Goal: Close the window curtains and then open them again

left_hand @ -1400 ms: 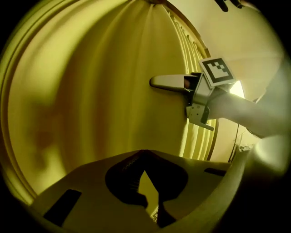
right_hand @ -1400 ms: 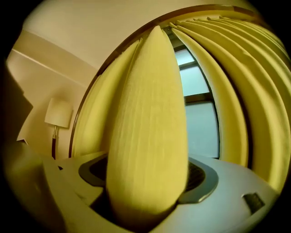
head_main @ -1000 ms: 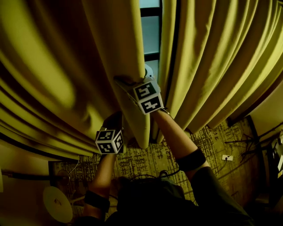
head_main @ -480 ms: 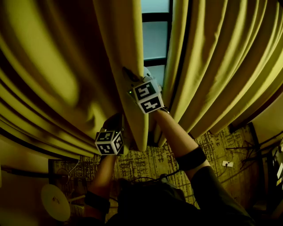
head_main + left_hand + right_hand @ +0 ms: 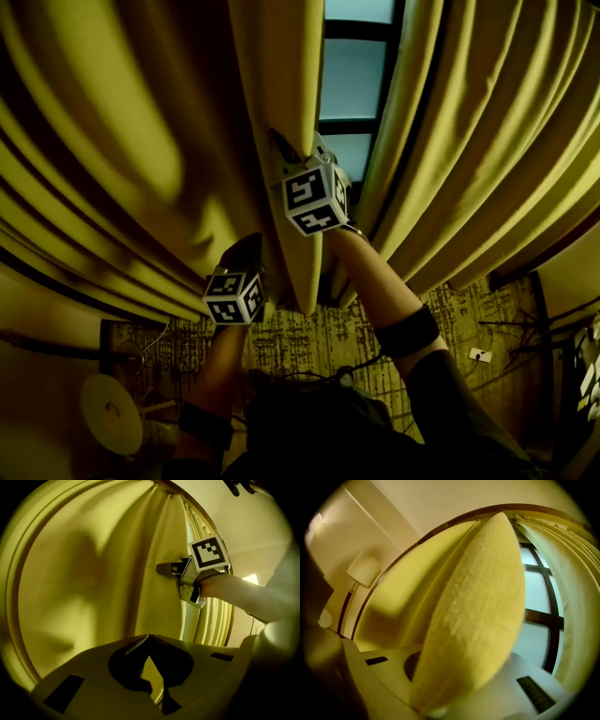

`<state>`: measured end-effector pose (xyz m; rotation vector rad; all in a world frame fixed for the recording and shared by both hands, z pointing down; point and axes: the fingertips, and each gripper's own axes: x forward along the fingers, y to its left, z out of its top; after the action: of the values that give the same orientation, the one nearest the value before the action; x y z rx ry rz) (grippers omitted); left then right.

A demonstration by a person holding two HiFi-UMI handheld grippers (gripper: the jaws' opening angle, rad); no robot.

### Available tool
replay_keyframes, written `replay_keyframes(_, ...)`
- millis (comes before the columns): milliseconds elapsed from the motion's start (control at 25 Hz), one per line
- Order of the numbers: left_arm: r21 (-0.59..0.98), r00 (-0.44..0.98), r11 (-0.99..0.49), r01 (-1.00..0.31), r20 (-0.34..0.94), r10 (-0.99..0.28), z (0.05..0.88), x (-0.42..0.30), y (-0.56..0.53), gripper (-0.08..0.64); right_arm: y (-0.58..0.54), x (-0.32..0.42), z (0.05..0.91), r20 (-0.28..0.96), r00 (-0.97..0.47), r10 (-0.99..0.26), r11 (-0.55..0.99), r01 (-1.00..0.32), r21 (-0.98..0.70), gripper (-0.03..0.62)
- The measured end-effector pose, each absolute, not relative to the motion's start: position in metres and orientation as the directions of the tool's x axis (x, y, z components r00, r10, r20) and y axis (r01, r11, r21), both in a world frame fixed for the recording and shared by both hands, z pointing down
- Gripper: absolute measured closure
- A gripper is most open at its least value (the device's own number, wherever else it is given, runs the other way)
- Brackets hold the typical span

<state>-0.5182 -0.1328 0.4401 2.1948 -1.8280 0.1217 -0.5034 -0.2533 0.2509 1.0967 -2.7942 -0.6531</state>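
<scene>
The right gripper (image 5: pixel 281 148) pinches a curtain (image 5: pixel 473 611) fold that hides its jaws; the left gripper (image 5: pixel 149 637) is closed, tips together.

A dim room with a dark-framed window (image 5: pixel 356 80), patterned carpet (image 5: pixel 309 342) and a shaded lamp (image 5: pixel 363 570) by the wall.

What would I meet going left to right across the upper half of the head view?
Left curtain → right gripper, which has just been closing on that curtain's edge → window → right curtain.
</scene>
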Motion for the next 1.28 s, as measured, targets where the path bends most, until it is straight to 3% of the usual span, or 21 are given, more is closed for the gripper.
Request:
replay_keyframes(280, 0.164, 0.123, -0.085, -0.983, 0.235, -0.964, 0.435, -0.578, -0.116, 0.558, -0.234, -0.58, 0.243, -0.092, -0.79, -0.606, 0.668, -0.568, 0.481, 0.568)
replay_keyframes(960, 0.142, -0.129, 0.157, -0.977, 0.19, -0.973, 0.402, -0.764, -0.079, 0.558, -0.128, -0.799, 0.237, -0.059, -0.94, -0.335, 0.745, -0.303, 0.595, 0.569)
replay_keyframes(1280, 0.12, -0.168, 0.189, -0.975, 0.168, -0.971, 0.394, -0.843, -0.046, 0.558, -0.087, -0.883, 0.221, -0.076, -0.952, -0.298, 0.716, -0.275, 0.642, 0.569)
